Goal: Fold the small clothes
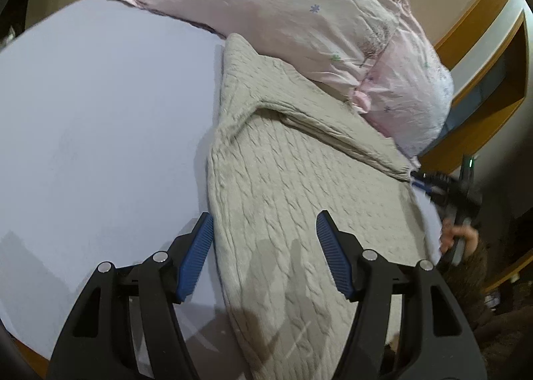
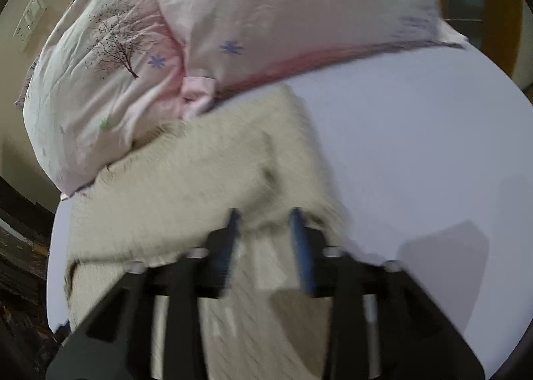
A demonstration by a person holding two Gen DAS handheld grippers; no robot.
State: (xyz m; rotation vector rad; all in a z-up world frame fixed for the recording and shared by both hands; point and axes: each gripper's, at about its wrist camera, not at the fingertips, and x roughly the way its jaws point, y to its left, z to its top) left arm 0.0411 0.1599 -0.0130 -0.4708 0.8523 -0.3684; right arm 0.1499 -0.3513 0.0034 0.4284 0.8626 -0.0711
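A beige cable-knit sweater [image 1: 283,186] lies on the pale lilac bed sheet [image 1: 100,130], one sleeve folded across its body. My left gripper [image 1: 265,223] is open and empty, hovering over the sweater's left edge. In the blurred right wrist view, the sweater [image 2: 186,176] lies below the pillows. My right gripper [image 2: 265,216] hangs over the sweater's right part with its jaws partly open; nothing shows between the fingers. The right gripper and the hand holding it also show in the left wrist view [image 1: 456,213], at the sweater's far right edge.
Two pink floral pillows [image 1: 299,13] lie against the sweater's top edge; they also show in the right wrist view [image 2: 266,3]. A wooden headboard and shelf [image 1: 493,56] stand behind. The sheet [image 2: 416,163] stretches to the right of the sweater.
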